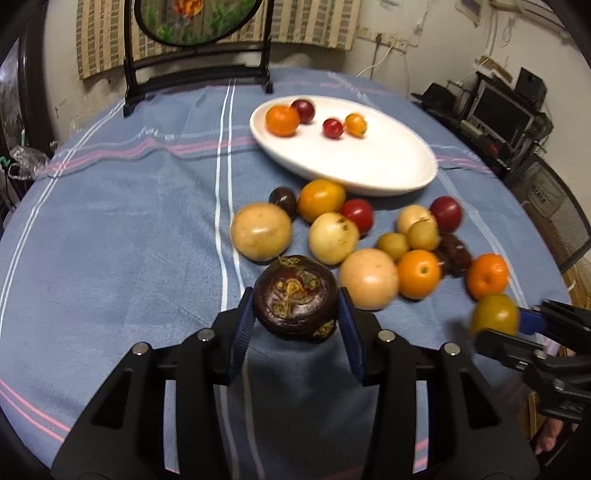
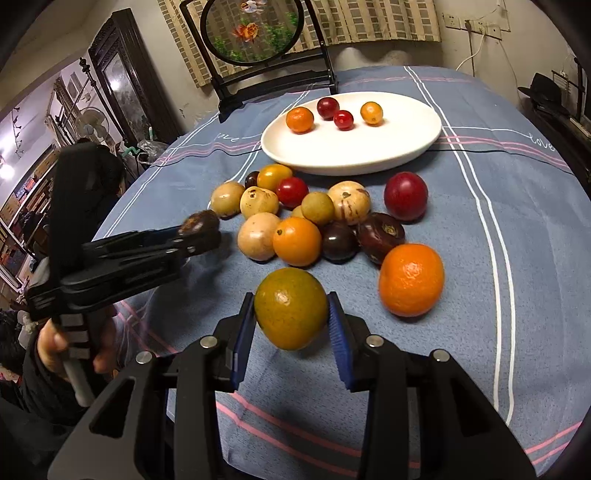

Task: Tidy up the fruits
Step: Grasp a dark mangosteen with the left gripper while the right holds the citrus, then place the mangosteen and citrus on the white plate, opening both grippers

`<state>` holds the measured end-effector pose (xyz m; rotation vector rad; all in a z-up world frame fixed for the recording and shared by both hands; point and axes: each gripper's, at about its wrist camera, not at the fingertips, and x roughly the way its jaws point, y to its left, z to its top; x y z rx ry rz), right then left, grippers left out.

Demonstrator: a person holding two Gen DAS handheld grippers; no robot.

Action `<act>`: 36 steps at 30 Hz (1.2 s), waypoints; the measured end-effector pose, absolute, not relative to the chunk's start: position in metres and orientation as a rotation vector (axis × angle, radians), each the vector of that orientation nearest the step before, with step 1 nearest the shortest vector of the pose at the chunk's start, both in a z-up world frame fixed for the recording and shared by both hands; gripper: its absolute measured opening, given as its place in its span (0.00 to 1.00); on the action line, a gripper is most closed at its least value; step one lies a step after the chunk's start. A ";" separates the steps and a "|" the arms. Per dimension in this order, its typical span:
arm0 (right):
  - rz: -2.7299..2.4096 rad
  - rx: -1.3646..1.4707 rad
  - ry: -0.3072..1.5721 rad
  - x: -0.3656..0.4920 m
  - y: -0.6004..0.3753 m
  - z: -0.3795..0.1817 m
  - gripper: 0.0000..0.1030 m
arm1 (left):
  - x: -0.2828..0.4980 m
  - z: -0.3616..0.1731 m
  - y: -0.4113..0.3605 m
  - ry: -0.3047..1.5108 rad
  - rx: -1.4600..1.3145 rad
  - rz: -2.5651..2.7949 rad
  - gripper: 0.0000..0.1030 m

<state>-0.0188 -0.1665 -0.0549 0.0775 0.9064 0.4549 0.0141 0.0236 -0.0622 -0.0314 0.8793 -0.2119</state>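
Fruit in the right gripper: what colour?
Green-orange citrus, clearest in the right wrist view.

Left wrist view: round glass fish-picture screen in dark wooden stand (image 1: 195, 22) cut off by top edge. Right gripper (image 1: 517, 325) at lower right is blurred & runs off the right edge; greenish-orange citrus fruit (image 1: 494, 314) there is smeared. Fruit pile w/ dark brown wrinkled fruit (image 1: 455, 254) is blurred, partly hidden. Right wrist view: hand (image 2: 79, 347) at lower left mostly hidden behind the black handle.
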 end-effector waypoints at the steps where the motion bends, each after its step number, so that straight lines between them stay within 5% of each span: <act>1: 0.455 0.077 0.906 -0.018 -0.166 -0.054 0.38 | 0.011 -0.057 0.023 0.867 -0.033 -0.221 0.43; 17: 0.418 0.041 0.880 -0.002 -0.167 -0.035 0.38 | 0.017 -0.014 0.025 0.790 -0.038 -0.274 0.43; 26: 0.411 -0.110 0.840 0.089 -0.163 0.009 0.38 | 0.142 0.024 0.006 0.787 0.016 -0.253 0.44; 36: 0.279 -0.144 0.965 0.235 -0.176 -0.028 0.37 | 0.262 -0.015 -0.033 0.908 -0.030 -0.252 0.44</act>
